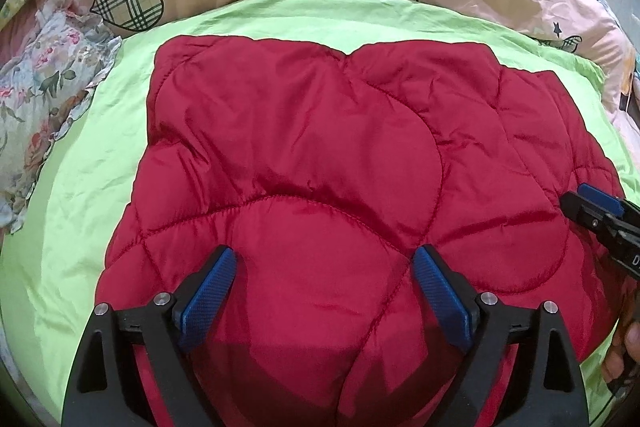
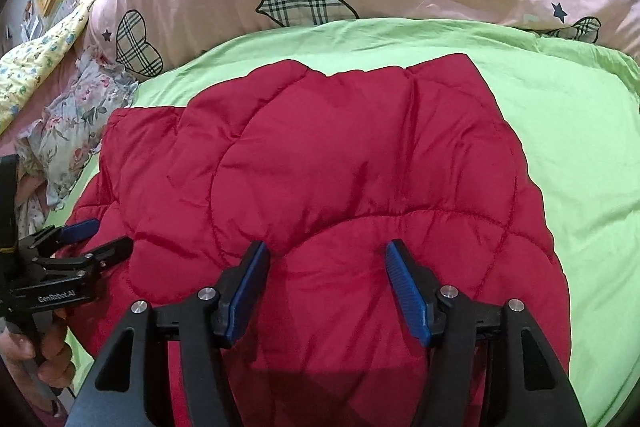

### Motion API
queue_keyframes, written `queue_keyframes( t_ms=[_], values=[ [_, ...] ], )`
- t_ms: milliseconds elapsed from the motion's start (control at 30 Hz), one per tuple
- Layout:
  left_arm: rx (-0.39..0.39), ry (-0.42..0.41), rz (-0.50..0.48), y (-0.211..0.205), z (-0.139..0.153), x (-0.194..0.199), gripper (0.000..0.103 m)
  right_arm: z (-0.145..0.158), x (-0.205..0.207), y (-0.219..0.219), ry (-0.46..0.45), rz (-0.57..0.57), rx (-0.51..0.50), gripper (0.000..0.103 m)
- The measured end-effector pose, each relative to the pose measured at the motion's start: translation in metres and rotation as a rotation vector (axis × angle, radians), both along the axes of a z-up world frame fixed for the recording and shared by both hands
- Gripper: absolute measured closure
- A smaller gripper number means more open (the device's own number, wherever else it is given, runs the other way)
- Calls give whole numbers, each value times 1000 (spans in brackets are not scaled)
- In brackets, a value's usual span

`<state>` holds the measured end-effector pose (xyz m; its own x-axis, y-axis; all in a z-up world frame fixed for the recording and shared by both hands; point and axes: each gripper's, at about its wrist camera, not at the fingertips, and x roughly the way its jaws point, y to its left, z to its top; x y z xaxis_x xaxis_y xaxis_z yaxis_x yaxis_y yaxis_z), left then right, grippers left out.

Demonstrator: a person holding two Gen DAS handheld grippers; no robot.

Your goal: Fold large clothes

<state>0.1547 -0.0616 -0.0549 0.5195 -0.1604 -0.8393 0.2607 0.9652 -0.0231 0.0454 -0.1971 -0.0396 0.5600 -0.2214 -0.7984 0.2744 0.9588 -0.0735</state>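
Both jaws are spread wide and hold nothing. My left gripper (image 1: pixel 324 259) and right gripper (image 2: pixel 326 253) hang over the red puffy jacket (image 1: pixel 320 155), lying on the green sheet (image 1: pixel 80 207). I should grab both near corners together and fold slowly.

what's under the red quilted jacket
A green sheet shows around the red quilted jacket on three sides. What lies directly beneath the jacket is covered and cannot be seen.
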Motion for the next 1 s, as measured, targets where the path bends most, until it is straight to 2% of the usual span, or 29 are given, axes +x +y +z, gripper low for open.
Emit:
queue_keyframes(
  t_ms=[133, 200, 500, 633, 833, 933, 1000],
  values=[
    [-9, -37, 36, 4, 8, -3, 12, -2, 1, -1, 6, 2, -8, 40],
    [10, -56, 55, 5, 8, -3, 12, -3, 2, -1, 5, 0, -13, 40],
    [89, -57, 61, -9, -6, 6, 10, -2, 6, 1, 20, -5, -44, 40],
    [90, -49, 59, -10, -8, 11, 9, 7, 11, 5, 17, -14, -61, 40],
    [84, -40, 56, -9, -7, 16, 8, 9, 25, -4, 25, -31, -34, 40],
    [51, -34, 52, -1, 2, 14, 9, 16, 26, -4, 10, -26, -22, 34],
    [41, -44, 67, 9, 12, 13, 9, 22, 24, -7, -4, -35, -36, 25]
  ],
)
